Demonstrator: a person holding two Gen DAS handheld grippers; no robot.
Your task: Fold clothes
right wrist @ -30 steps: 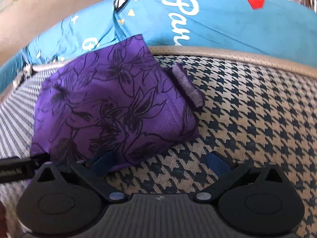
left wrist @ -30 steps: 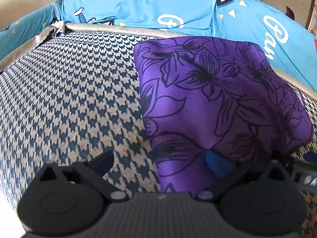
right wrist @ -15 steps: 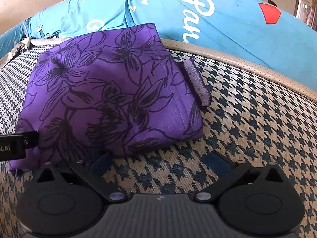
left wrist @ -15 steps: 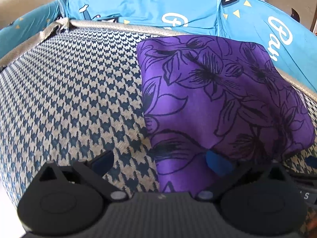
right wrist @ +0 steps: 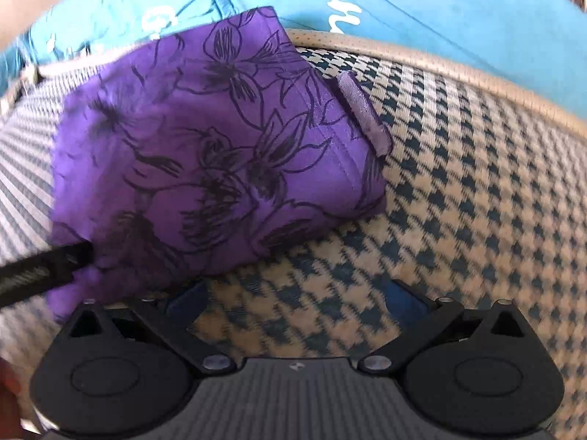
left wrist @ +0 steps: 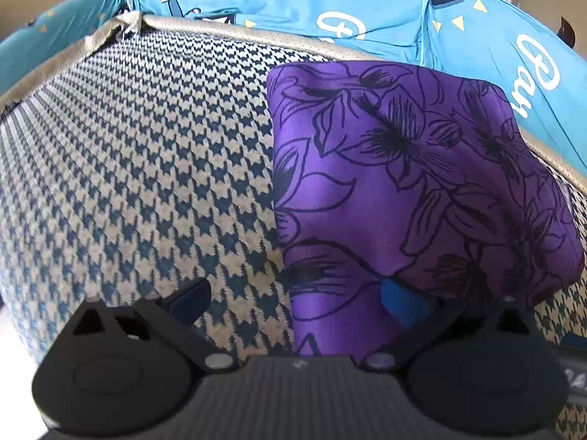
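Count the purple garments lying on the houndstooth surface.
1. A single folded purple floral garment lies on the houndstooth surface, near its far edge beside the blue bedding. Layers under it cannot be ruled out.

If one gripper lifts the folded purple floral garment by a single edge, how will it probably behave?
The purple garment looks thin and soft, so it would probably droop and let its folds open. Its faint sheen suggests a smooth cloth that may slip between fingers. It likely weighs little: it lies nearly flat on the houndstooth cushion, with a small tab sticking out.
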